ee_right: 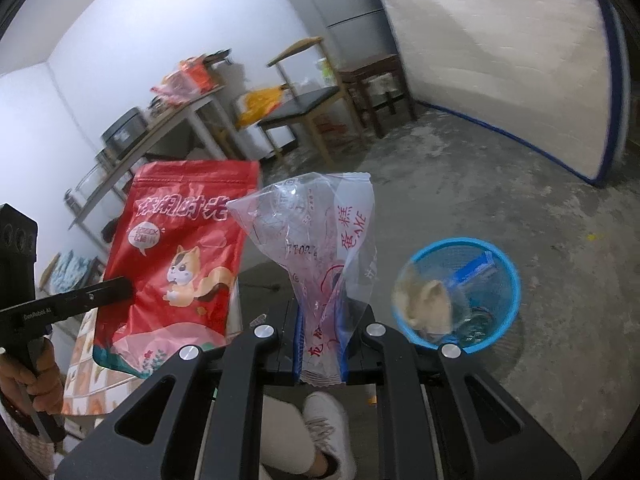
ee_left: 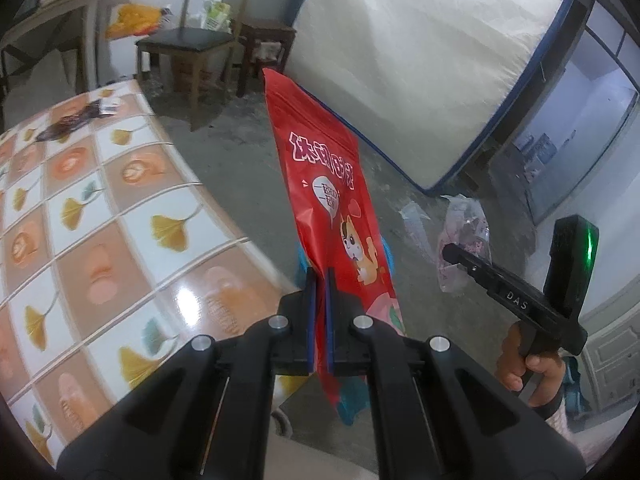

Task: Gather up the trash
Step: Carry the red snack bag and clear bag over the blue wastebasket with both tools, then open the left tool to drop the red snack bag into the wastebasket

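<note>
A glossy red snack pouch (ee_left: pixel 328 184), printed with white characters and a cartoon cat, stands upright in the air beside the tiled table (ee_left: pixel 100 216), its lower edge clamped between the fingers of the left gripper (ee_left: pixel 320 280). The right gripper (ee_right: pixel 320 320) is clenched on a crumpled clear cake wrapper (ee_right: pixel 316 240) with red print. On the concrete floor nearby sits a blue mesh basket (ee_right: pixel 508 280) holding litter.

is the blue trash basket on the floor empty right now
No, the blue basket already holds crumpled wrappers and a blue packet, seen through its mesh wall in the right wrist view.
</note>
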Demonstrator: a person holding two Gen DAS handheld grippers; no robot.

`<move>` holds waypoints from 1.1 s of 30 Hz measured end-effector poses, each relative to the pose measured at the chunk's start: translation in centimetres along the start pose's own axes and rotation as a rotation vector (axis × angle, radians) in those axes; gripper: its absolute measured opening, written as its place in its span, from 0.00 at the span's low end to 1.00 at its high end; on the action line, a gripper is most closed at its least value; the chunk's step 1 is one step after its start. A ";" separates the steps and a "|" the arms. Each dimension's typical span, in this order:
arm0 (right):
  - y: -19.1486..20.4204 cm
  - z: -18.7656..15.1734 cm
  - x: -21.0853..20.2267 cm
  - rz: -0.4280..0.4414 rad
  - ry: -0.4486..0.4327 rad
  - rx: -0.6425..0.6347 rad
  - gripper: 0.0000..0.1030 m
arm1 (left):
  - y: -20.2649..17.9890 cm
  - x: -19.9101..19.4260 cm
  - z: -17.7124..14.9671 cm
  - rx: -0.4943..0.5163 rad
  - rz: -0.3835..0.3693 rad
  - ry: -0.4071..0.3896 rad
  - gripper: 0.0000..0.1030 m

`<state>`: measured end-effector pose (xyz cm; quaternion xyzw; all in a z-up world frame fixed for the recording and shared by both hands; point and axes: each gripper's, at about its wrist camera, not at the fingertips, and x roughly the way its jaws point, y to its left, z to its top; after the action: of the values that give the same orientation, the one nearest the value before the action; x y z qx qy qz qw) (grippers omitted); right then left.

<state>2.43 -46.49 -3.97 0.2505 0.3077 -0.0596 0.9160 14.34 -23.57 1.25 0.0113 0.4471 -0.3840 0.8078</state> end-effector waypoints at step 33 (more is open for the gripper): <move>-16.9 -2.3 6.0 -0.246 0.113 0.246 0.13 | 0.1 33.3 3.4 -0.331 -0.010 0.528 0.43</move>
<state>1.54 -59.70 -16.25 0.3240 0.3772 -0.1942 0.8456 27.00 -45.09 -21.04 -0.0232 0.6980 -0.2938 0.6527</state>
